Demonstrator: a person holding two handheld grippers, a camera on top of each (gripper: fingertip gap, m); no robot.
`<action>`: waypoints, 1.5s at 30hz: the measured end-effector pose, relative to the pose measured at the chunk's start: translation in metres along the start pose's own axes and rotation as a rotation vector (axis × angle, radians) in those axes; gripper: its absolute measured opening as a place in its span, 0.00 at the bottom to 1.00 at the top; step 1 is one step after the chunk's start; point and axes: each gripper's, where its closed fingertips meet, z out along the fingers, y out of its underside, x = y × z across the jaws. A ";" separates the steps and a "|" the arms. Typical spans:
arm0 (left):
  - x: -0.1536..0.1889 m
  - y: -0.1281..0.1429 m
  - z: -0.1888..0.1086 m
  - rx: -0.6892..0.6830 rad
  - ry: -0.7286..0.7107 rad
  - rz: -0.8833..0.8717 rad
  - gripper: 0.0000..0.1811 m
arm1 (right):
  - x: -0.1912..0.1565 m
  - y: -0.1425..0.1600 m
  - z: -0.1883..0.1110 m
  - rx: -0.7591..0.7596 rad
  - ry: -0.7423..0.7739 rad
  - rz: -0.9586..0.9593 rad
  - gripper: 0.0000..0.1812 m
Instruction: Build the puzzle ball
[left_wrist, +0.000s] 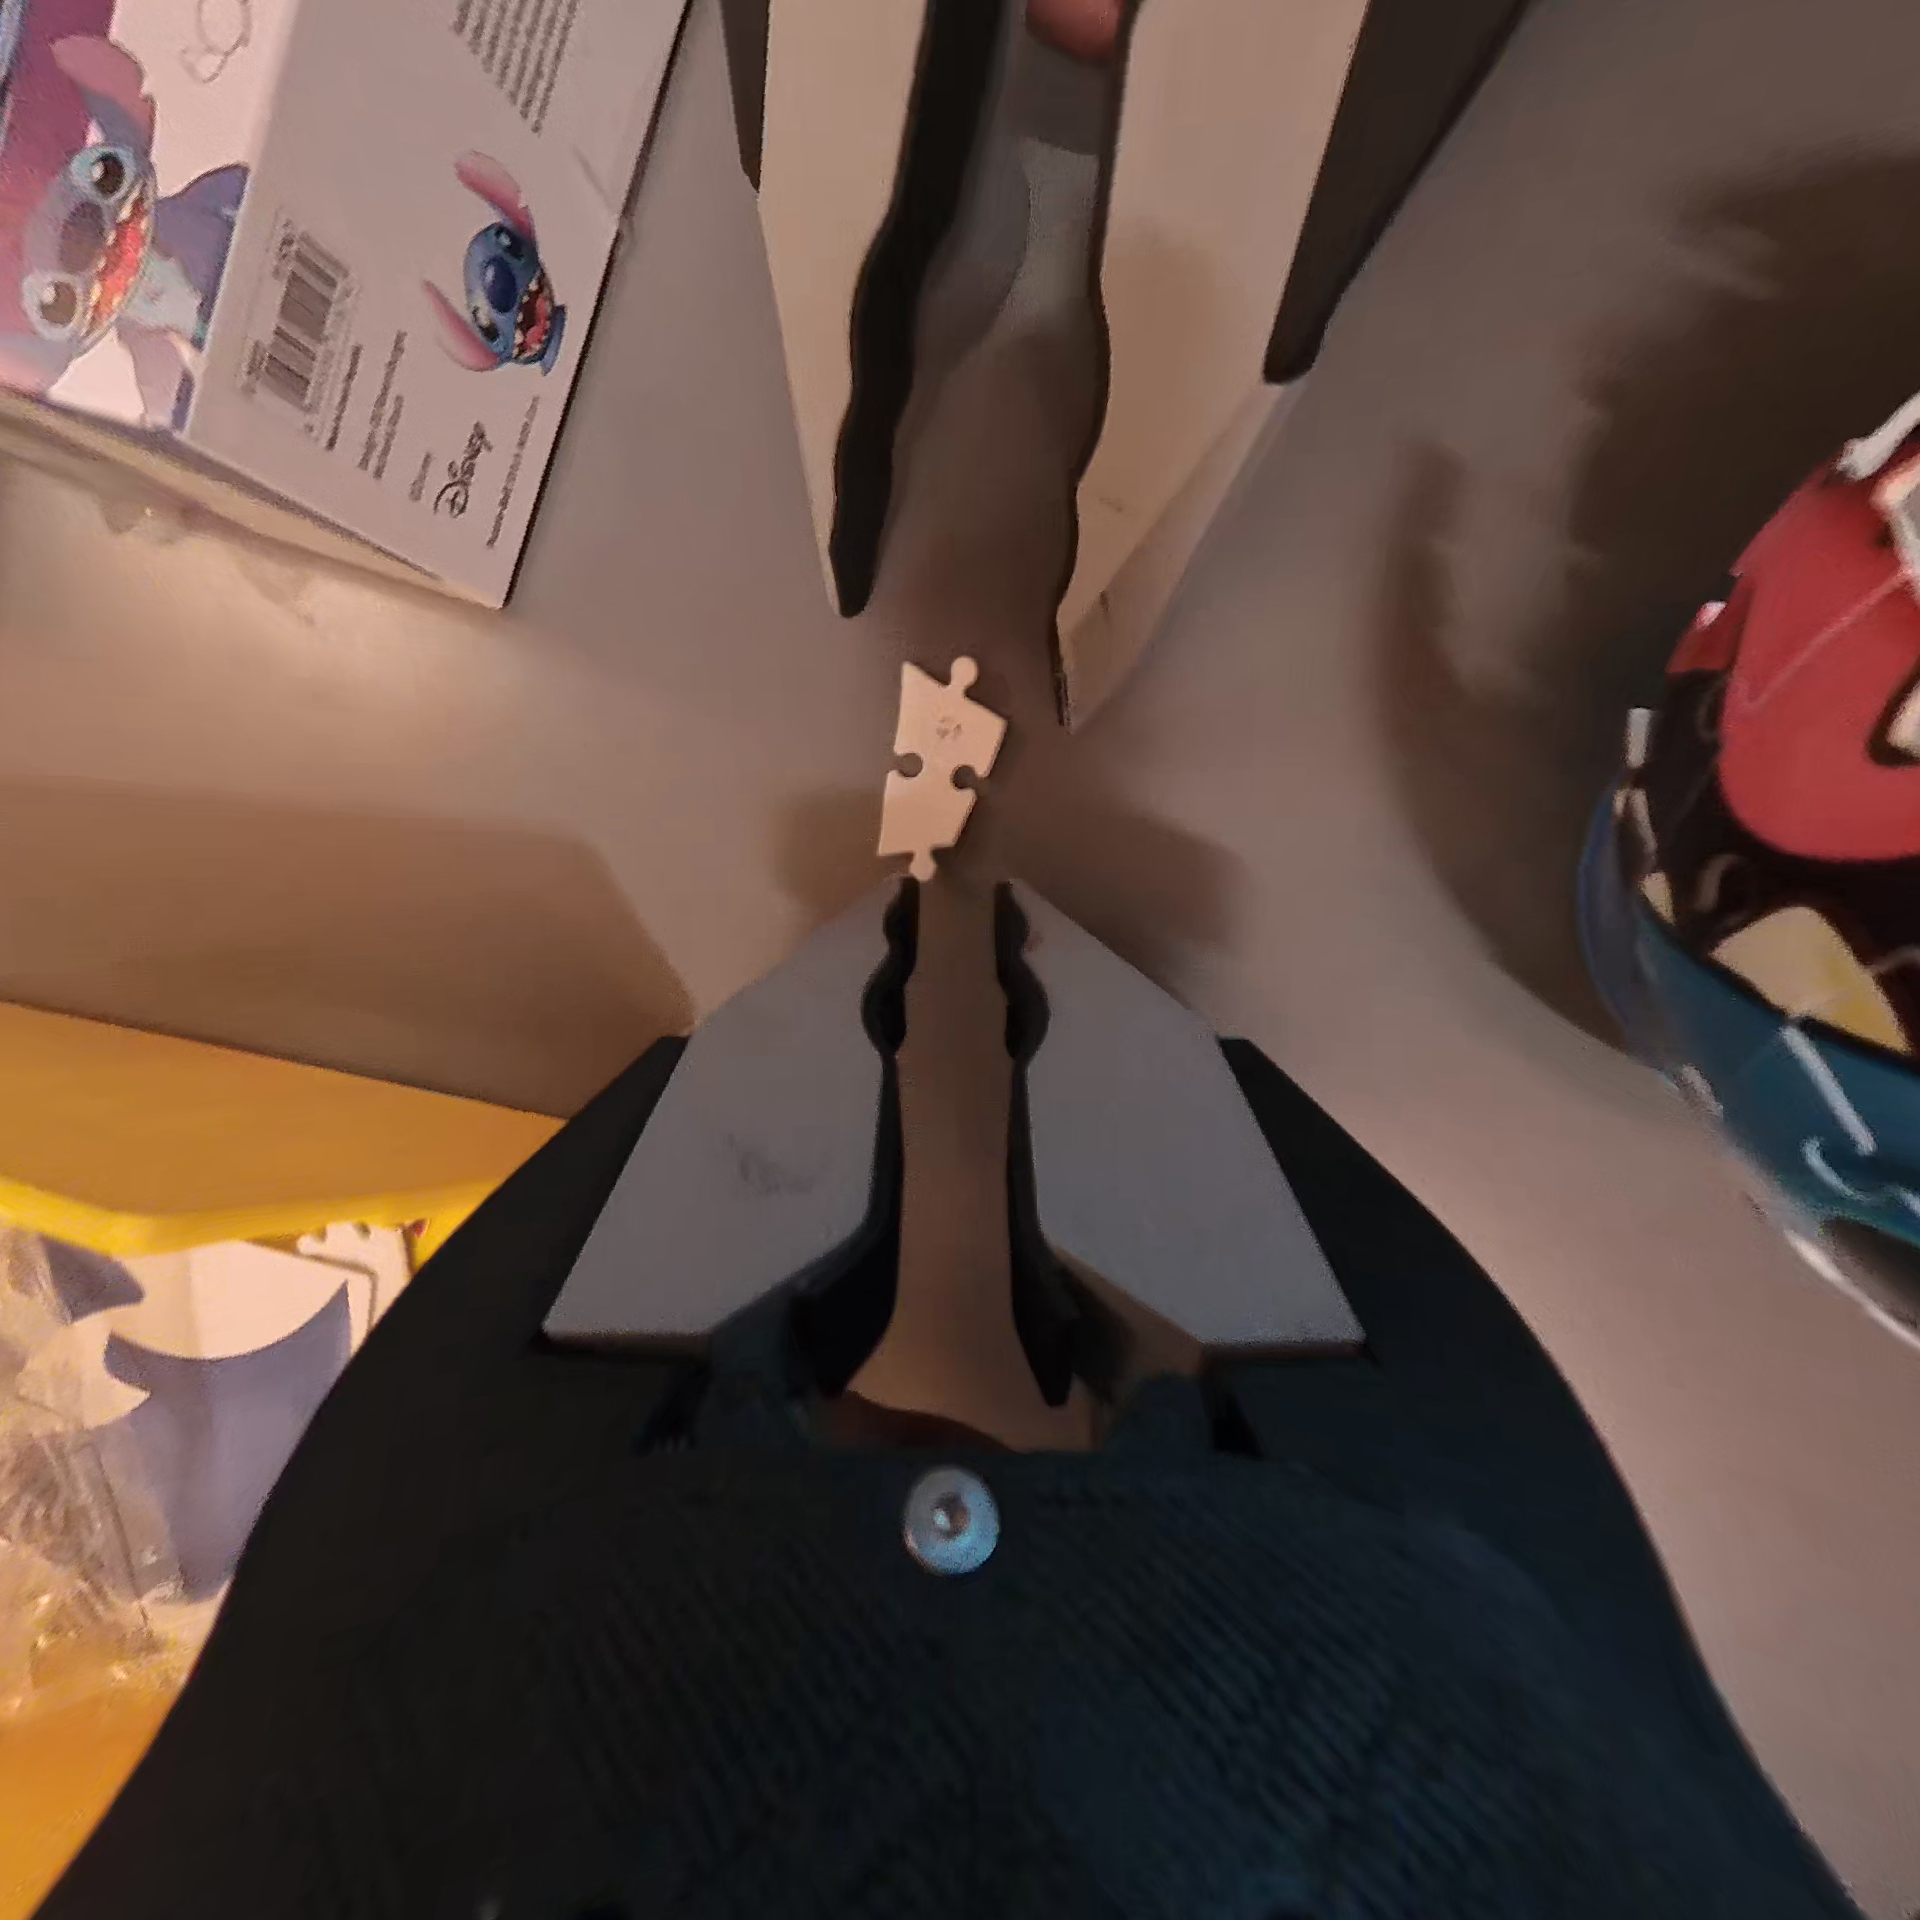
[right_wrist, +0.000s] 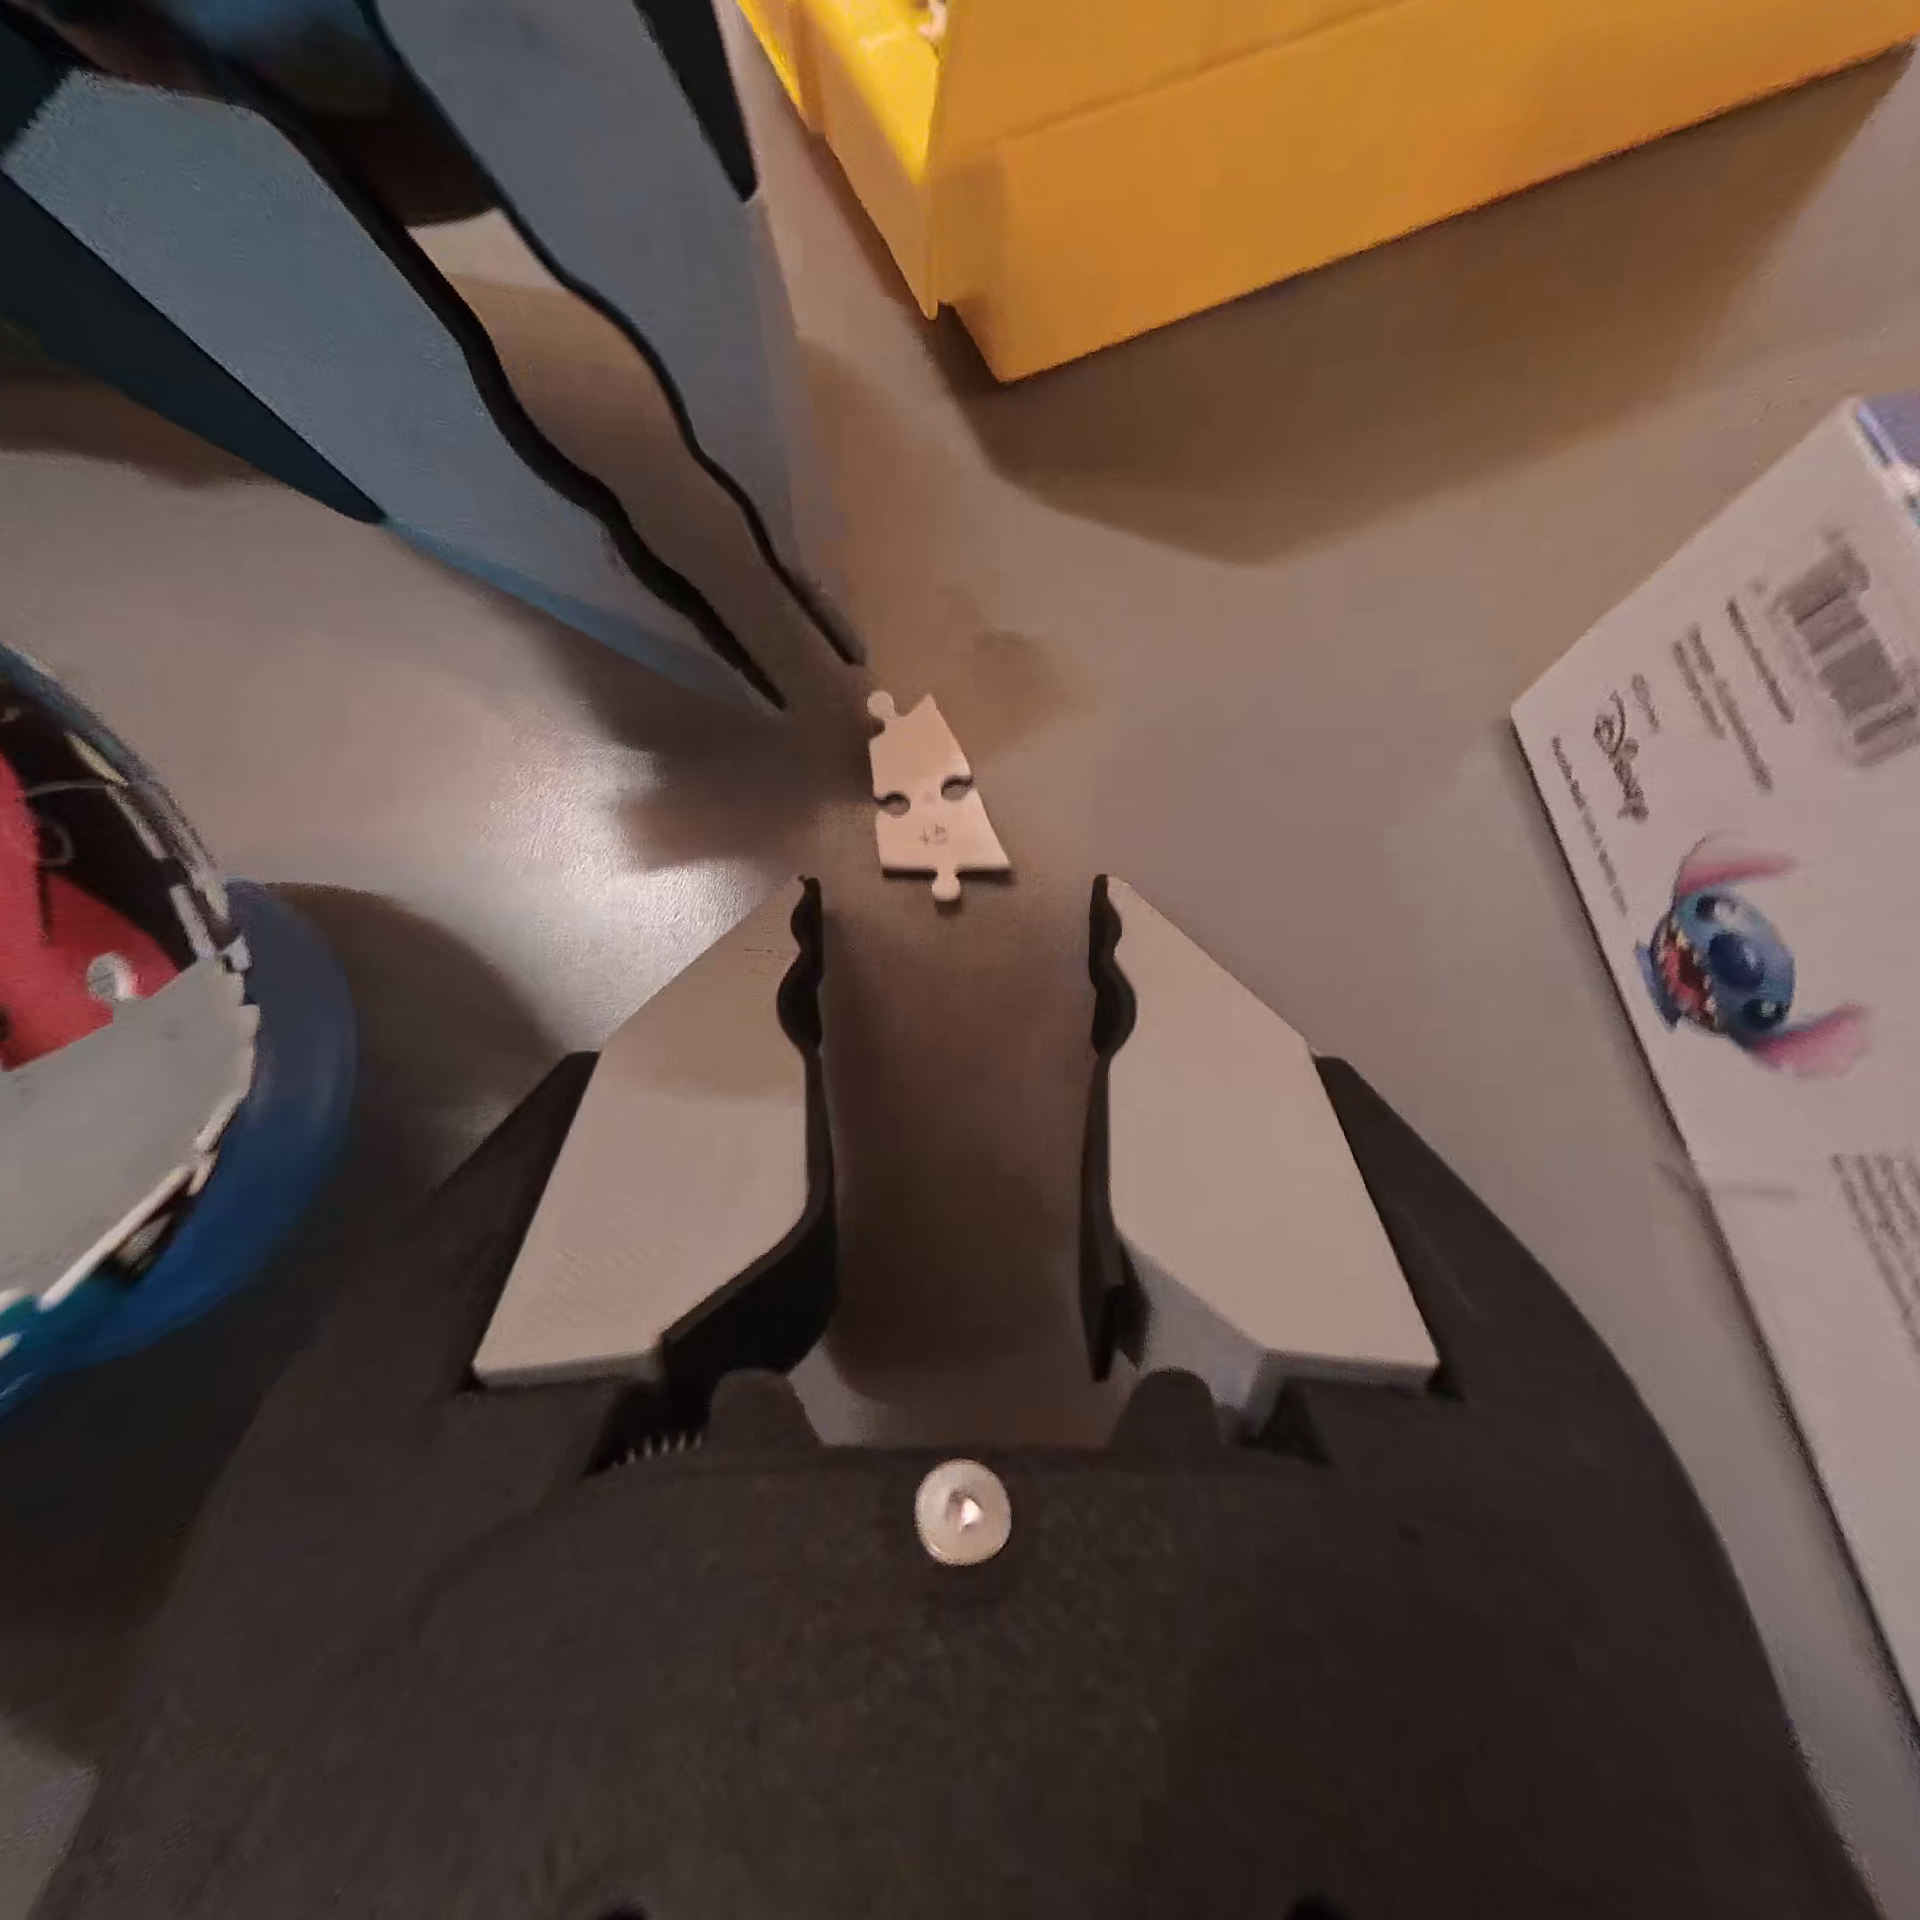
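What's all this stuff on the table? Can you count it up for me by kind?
Hand-held grippers: 2 (left hand-held gripper, right hand-held gripper)
Loose puzzle pieces: 1 (puzzle piece)
Partly built puzzle balls: 1 (puzzle ball)
Printed boxes: 1 (printed box)
Yellow boxes: 1 (yellow box)
Total: 6

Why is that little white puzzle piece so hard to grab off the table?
The puzzle piece lies flat and thin on the smooth table, so it probably slides when nudged. It looks light and fairly stiff, so the open right gripper likely must catch an edge.
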 end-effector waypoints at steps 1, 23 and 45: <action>-0.002 0.002 -0.001 -0.005 0.003 -0.010 0.08 | 0.000 -0.001 0.003 -0.009 0.002 -0.020 0.27; -0.005 -0.012 0.022 -0.020 0.045 -0.025 0.13 | -0.008 -0.015 -0.005 0.087 -0.045 -0.214 0.11; -0.038 -0.058 0.002 0.330 -0.581 0.305 0.09 | 0.009 -0.033 -0.043 0.268 -0.287 0.297 0.17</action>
